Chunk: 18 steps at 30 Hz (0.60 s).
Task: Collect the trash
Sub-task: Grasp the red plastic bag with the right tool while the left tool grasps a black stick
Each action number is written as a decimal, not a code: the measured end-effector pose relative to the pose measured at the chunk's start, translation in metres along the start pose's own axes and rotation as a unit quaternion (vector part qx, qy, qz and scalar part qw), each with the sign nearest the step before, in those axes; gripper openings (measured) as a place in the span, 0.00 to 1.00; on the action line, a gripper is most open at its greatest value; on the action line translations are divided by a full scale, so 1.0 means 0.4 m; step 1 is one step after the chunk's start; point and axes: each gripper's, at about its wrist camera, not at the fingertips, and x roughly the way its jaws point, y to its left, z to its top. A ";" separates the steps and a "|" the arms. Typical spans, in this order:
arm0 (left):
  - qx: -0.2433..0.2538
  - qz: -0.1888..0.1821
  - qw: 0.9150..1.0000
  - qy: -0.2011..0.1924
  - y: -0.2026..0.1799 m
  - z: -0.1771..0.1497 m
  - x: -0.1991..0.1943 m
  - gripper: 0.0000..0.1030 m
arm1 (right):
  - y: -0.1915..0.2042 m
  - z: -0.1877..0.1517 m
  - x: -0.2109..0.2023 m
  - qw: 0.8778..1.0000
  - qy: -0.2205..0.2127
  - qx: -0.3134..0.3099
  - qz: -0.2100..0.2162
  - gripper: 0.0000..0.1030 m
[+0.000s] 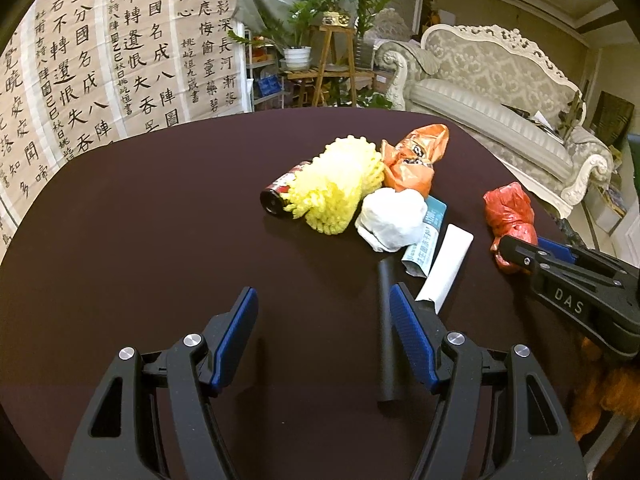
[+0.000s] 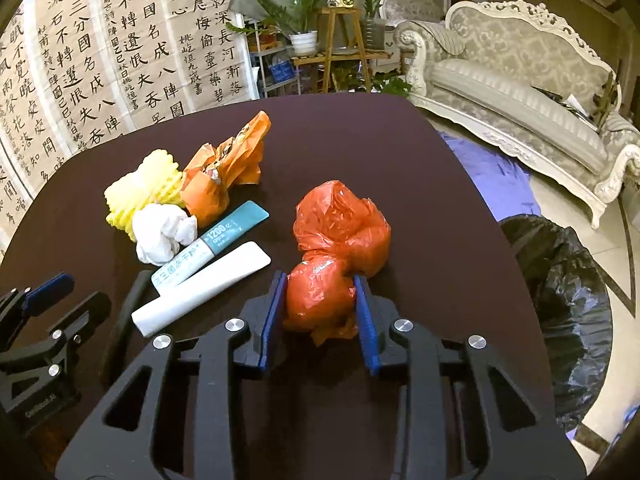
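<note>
1. Left wrist view: the left gripper (image 1: 322, 312) hangs over the dark table (image 1: 140, 220) with its jaws apart and nothing between them. A black stick (image 1: 387, 320) lies just beside its right-hand finger.
2. Same view, beyond it: a loose heap of rubbish sits on the table, namely a yellow foam net (image 1: 334, 188) wrapped round a small bottle (image 1: 276, 196), an orange wrapper (image 1: 414, 158), a white paper wad (image 1: 392, 216), a teal sachet (image 1: 424, 240) and a white tube (image 1: 446, 268).
3. Same view, far right: the right gripper (image 1: 516, 250) reaches in from the side onto a red plastic bag (image 1: 508, 212).
4. Right wrist view: the right gripper (image 2: 320, 304) is closed on the lower knot of the red plastic bag (image 2: 340, 236); both blue pads press into it. Whether the bag is resting on the table (image 2: 400, 152) or slightly lifted is hard to tell.
5. Same view: a bin lined with a black bag (image 2: 560, 304) stands on the floor just off the table's right edge.
6. Progress, as a judgement: the job looks to be near its start. One piece is gripped but not binned, and all the other pieces shown are yet to be collected. The inside of the bin is too dark to read.
</note>
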 end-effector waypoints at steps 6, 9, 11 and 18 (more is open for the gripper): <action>0.011 -0.008 1.000 0.007 -0.010 -0.004 0.005 0.65 | -0.015 -0.043 -0.039 1.000 0.004 -0.004 -0.005 0.30; 0.015 -0.012 1.000 0.013 -0.015 -0.007 0.011 0.65 | -0.027 -0.060 -0.054 1.000 0.006 -0.002 -0.006 0.30; 0.018 -0.015 1.000 0.017 -0.020 -0.009 0.015 0.65 | -0.030 -0.068 -0.060 1.000 0.005 -0.002 -0.008 0.30; 0.033 -0.013 0.999 0.026 -0.029 -0.013 0.027 0.44 | -0.033 -0.080 -0.063 1.000 0.003 -0.002 -0.008 0.31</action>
